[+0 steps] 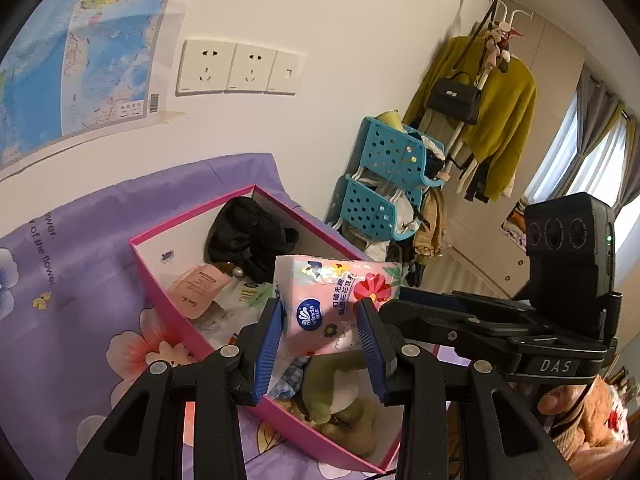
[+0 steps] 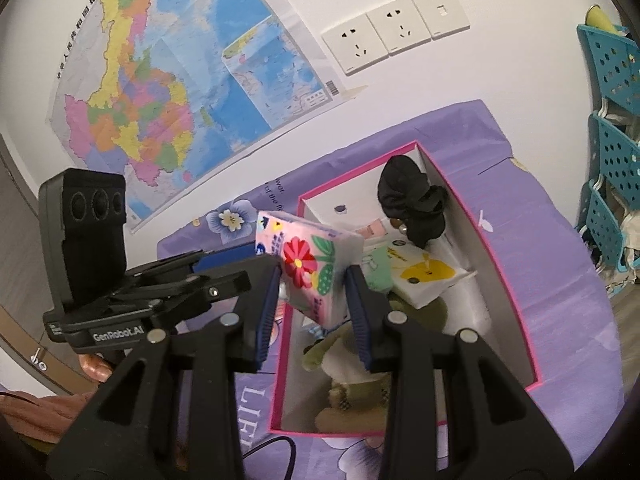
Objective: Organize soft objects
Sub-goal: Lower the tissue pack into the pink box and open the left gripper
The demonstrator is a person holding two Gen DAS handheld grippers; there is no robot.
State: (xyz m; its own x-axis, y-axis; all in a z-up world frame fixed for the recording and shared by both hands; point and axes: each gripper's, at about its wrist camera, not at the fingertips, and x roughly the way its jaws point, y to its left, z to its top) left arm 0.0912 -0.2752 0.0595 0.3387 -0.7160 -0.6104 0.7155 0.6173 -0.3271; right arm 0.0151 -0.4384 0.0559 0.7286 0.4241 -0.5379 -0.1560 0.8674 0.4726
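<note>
A pink flowered tissue pack (image 1: 336,304) is held over an open pink box (image 1: 160,280); both grippers grip it from opposite sides. My left gripper (image 1: 320,316) is shut on one end of the pack. My right gripper (image 2: 314,280) is shut on the other end, where the pack (image 2: 308,264) shows a red flower. The box (image 2: 500,264) holds a black cloth (image 2: 412,204), a white-and-yellow pack (image 2: 424,276), a green plush toy (image 2: 340,352) and a pink sachet (image 1: 200,288).
The box stands on a purple flowered cloth (image 1: 72,280). A map (image 2: 168,92) and wall sockets (image 1: 236,68) are on the wall behind. Blue stacked baskets (image 1: 384,176) and a coat rack with a mustard sweater (image 1: 492,108) stand to the right.
</note>
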